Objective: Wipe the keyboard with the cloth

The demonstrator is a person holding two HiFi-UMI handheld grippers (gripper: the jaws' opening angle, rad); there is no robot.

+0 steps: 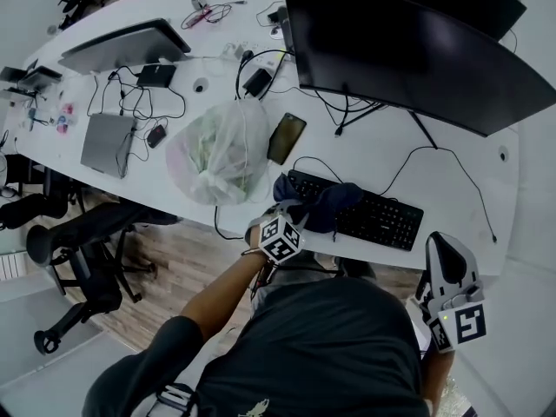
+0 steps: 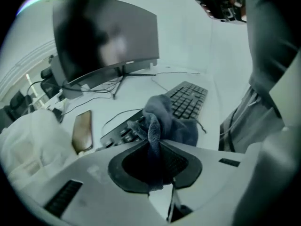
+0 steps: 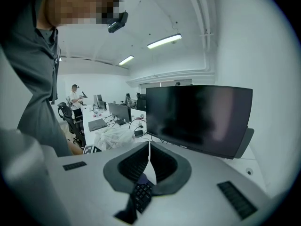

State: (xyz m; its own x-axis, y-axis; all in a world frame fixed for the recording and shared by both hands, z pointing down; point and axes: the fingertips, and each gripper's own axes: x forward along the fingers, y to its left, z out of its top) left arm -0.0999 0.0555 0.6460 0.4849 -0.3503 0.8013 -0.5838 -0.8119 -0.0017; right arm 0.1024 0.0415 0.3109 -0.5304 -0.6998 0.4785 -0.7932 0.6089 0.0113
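Note:
A black keyboard lies near the desk's front edge, below the monitor. A dark blue cloth is bunched over the keyboard's left end. My left gripper is shut on the cloth. In the left gripper view a fold of the cloth runs up between the jaws and drapes onto the keyboard. My right gripper hangs off the desk's front edge at the right, away from the keyboard. In the right gripper view its fingertips meet with nothing between them. A bit of keyboard shows below them.
A large dark monitor stands behind the keyboard. A phone and a white plastic bag lie left of it. Cables, laptops and small devices cover the desk's left. Office chairs stand at the left.

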